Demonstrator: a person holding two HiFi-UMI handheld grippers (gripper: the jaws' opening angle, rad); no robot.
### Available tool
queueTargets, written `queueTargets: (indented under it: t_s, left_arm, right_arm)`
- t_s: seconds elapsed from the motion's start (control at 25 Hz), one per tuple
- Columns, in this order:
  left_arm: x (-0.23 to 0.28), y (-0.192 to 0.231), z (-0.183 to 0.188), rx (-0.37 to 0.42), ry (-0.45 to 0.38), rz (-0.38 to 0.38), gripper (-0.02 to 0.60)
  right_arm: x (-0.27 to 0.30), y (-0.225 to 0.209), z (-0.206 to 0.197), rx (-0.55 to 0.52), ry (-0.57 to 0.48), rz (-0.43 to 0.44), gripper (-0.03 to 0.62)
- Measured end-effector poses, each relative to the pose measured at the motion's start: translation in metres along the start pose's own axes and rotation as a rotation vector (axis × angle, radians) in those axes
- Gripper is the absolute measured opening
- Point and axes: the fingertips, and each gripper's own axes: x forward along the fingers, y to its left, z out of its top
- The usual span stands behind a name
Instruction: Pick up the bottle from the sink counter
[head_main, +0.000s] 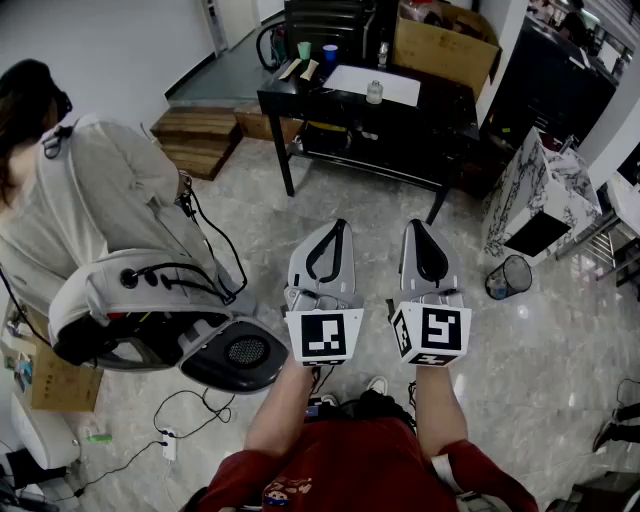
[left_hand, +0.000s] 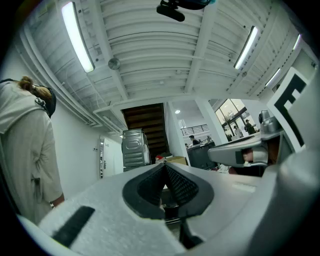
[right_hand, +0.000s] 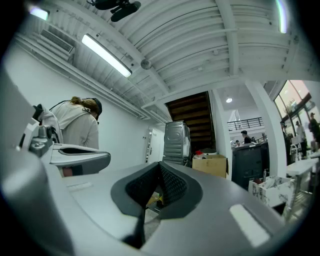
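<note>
My left gripper (head_main: 340, 224) and right gripper (head_main: 418, 226) are held side by side above a marble floor, both pointing ahead towards a black table (head_main: 300, 100). Each one has its jaws closed tip to tip with nothing between them, as the left gripper view (left_hand: 164, 165) and the right gripper view (right_hand: 160, 164) both show. A small clear bottle (head_main: 375, 92) stands on the black table, well beyond both grippers. No sink counter shows in any view.
A person in a grey hoodie (head_main: 90, 200) bends over at the left with white gear and cables. A mesh wastebasket (head_main: 510, 277) and a marble-patterned cabinet (head_main: 535, 190) stand at the right. A cardboard box (head_main: 445, 40) sits behind the table. Cables and a power strip (head_main: 168, 443) lie on the floor.
</note>
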Motion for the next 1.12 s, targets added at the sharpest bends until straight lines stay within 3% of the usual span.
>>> queueTargets:
  t_s: [0.12,0.36,0.64,1.12]
  left_arm:
    - [-0.028,-0.014,0.007,-0.017,0.041,-0.001,0.003]
    - [-0.053,-0.050,0.030,-0.031,0.038,-0.003,0.003]
    - [-0.059,-0.082,0.051,-0.015,0.003,0.012,0.003]
    - [-0.046,-0.126,0.054,-0.020,0.032,0.021,0.003]
  right_arm:
    - [-0.030,0.006,0.011,-0.010,-0.012,0.000,0.000]
    - [-0.074,-0.002,0.027,0.009,-0.035,0.015,0.000]
    - [-0.103,-0.027,0.030,0.025,-0.049,0.013,0.000]
    - [-0.120,-0.066,0.028,0.077,-0.070,0.042,0.002]
